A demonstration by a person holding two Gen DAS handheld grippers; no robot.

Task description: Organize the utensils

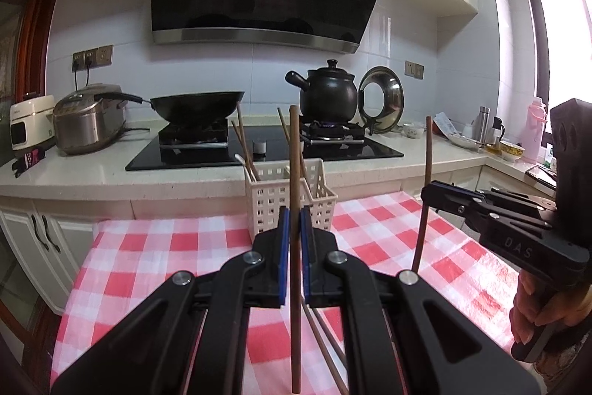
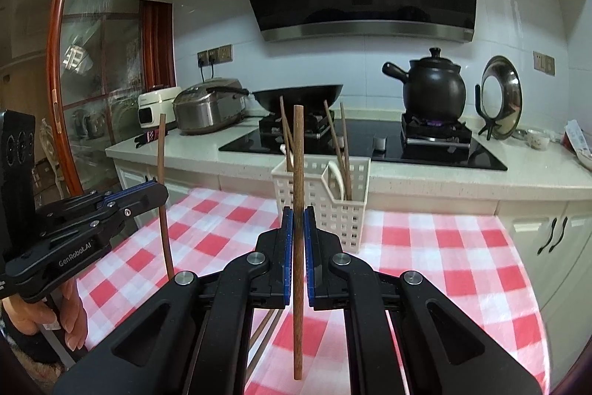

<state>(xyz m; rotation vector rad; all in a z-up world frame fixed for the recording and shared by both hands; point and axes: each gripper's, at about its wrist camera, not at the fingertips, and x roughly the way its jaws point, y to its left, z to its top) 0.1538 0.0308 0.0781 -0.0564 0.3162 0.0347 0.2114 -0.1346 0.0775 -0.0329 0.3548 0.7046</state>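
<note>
Chopsticks are what I have in both hands: my left gripper (image 1: pixel 295 221) is clamped almost fully closed on one brown chopstick (image 1: pixel 294 173), which stands upright between the blue pads (image 1: pixel 284 247), its top above them and its lower end hanging below the jaws. My right gripper (image 2: pixel 298 221) is squeezed just as narrow on a second chopstick (image 2: pixel 298 173), also upright. From the left camera I see the right gripper (image 1: pixel 431 193) off to the side with its stick (image 1: pixel 425 195) nearly vertical; from the right camera the left one (image 2: pixel 157 189) shows likewise with its stick (image 2: pixel 162 195). Both sit above the red-and-white checked cloth (image 1: pixel 185 247). Ahead, near the cloth's far edge, stands a white basket (image 1: pixel 273 202) with more chopsticks (image 1: pixel 242 143) leaning inside. Another pair (image 1: pixel 325 350) lies flat on the cloth under my left gripper. Beyond is the counter (image 1: pixel 92 173) with a hob (image 1: pixel 266 150).
</note>
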